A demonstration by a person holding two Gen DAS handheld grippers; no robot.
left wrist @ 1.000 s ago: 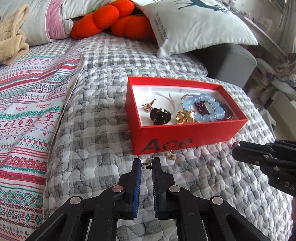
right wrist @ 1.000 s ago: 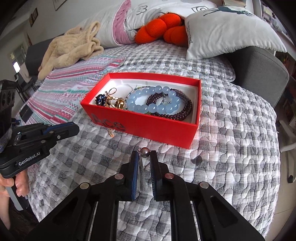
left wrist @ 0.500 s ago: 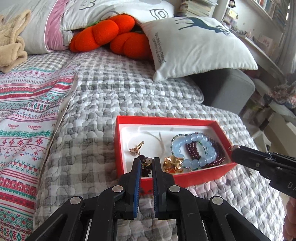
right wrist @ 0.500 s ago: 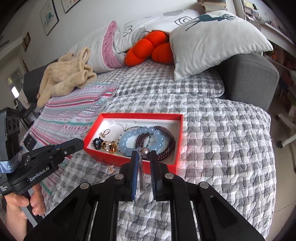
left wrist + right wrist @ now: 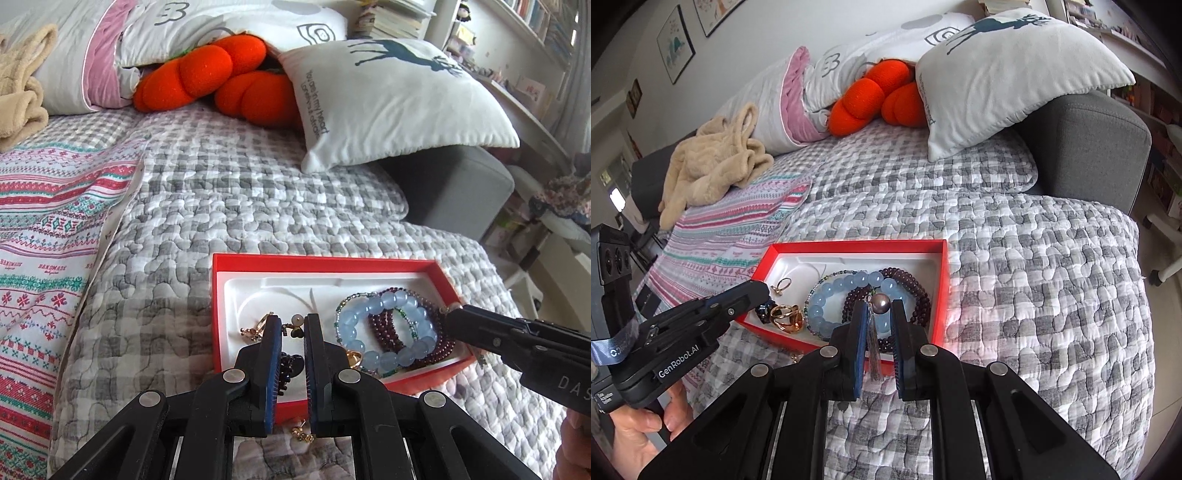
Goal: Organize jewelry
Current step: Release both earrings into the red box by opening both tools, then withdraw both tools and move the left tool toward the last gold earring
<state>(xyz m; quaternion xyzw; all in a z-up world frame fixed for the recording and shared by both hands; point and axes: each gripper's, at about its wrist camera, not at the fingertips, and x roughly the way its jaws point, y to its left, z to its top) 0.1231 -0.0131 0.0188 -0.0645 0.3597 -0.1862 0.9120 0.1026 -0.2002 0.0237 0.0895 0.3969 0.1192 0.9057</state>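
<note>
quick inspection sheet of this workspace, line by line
surface: grey checked quilt on a bed, striped blanket on its left side
job's things: red box holding a blue bead bracelet, dark red bead strands, gold ring, small earring; one gold earring lies on the quilt outside the box's near wall
clutter: orange plush, deer pillow, beige garment
grippers: left claw shut on a pearl earring; right claw shut on a dark pearl tassel earring, both over the box
cables: nothing seen
surroundings: grey sofa arm, bookshelves, wall pictures
</note>
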